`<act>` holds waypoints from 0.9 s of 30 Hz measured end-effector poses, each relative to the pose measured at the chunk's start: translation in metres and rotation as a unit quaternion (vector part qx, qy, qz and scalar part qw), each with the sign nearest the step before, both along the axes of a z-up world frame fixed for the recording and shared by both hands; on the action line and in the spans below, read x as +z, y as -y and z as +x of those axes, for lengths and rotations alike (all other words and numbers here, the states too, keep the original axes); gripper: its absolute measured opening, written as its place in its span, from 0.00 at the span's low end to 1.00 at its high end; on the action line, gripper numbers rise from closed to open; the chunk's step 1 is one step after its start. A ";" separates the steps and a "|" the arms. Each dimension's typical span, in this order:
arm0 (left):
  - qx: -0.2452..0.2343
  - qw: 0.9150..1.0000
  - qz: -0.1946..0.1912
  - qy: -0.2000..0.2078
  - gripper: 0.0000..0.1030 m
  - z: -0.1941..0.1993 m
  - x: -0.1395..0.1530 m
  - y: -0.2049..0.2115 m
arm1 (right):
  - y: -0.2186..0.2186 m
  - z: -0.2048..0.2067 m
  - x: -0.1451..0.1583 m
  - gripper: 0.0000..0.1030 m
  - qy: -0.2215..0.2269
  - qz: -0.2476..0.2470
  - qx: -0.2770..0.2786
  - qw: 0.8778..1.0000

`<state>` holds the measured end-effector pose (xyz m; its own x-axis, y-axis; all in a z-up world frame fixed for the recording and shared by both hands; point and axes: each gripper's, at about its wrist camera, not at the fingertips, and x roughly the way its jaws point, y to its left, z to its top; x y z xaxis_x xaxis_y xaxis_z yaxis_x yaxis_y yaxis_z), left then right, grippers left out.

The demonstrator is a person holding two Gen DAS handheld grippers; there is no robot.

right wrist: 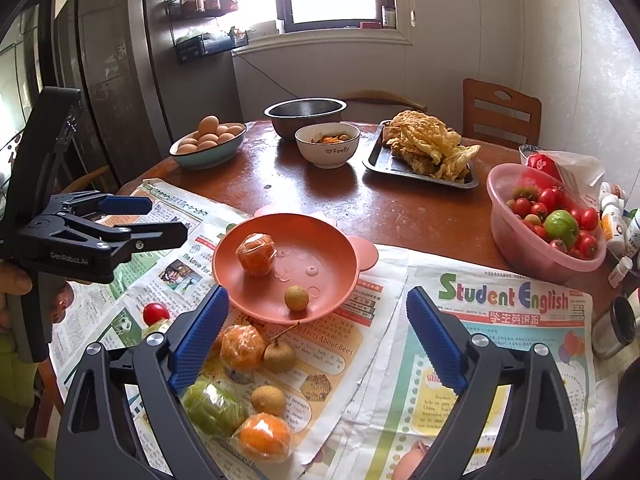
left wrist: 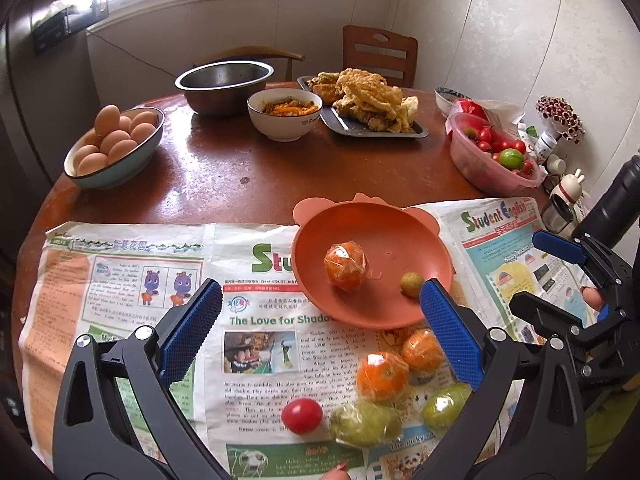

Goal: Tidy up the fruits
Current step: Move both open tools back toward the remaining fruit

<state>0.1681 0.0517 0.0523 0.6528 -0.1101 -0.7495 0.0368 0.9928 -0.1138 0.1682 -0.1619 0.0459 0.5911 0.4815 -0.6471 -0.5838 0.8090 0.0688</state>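
An orange plate (left wrist: pixel 400 240) (right wrist: pixel 320 248) rests on newspaper and holds a plastic-wrapped orange (left wrist: pixel 345 266) (right wrist: pixel 256 254) and a small longan (left wrist: pixel 412 284) (right wrist: pixel 296 298). In front of the plate on the paper lie two wrapped oranges (left wrist: pixel 382 376) (right wrist: pixel 242 346), wrapped green fruits (left wrist: pixel 364 424) (right wrist: pixel 214 406), a red tomato (left wrist: pixel 302 415) (right wrist: pixel 155 313) and two longans (right wrist: pixel 280 356). My left gripper (left wrist: pixel 320 286) (right wrist: pixel 168 218) hangs open above the loose fruit, with nothing between its fingers. My right gripper (right wrist: pixel 318 292) (left wrist: pixel 525 271) is open and empty at the plate's near rim.
Farther back on the round wooden table (left wrist: pixel 224 184) stand a bowl of eggs (left wrist: pixel 114 148), a steel bowl (left wrist: pixel 224 84), a white food bowl (left wrist: pixel 285 114) and a tray of fried food (left wrist: pixel 368 100). A pink basin of tomatoes (right wrist: pixel 548 220) and small bottles (right wrist: pixel 612 216) crowd the right edge.
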 end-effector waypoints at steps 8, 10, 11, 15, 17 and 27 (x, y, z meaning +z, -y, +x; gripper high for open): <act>-0.012 1.000 0.003 0.005 0.91 -0.023 0.001 0.006 | 0.008 -0.021 0.003 0.89 0.009 -0.001 -0.002 1.000; -0.018 1.000 0.003 0.005 0.91 -0.028 0.000 0.009 | 0.009 -0.026 0.001 0.89 0.007 -0.007 -0.001 1.000; -0.020 1.000 0.003 0.004 0.91 -0.031 -0.001 0.010 | 0.009 -0.029 -0.001 0.89 0.007 -0.011 0.000 1.000; -0.024 1.000 0.005 -0.002 0.91 -0.039 -0.007 0.013 | 0.012 -0.039 -0.007 0.89 0.003 -0.018 0.000 1.000; -0.026 1.000 0.005 -0.005 0.91 -0.043 -0.010 0.015 | 0.013 -0.044 -0.010 0.89 0.002 -0.021 -0.001 1.000; -0.029 0.999 0.011 -0.022 0.91 -0.061 -0.027 0.017 | 0.017 -0.062 -0.024 0.89 -0.011 -0.030 -0.001 0.999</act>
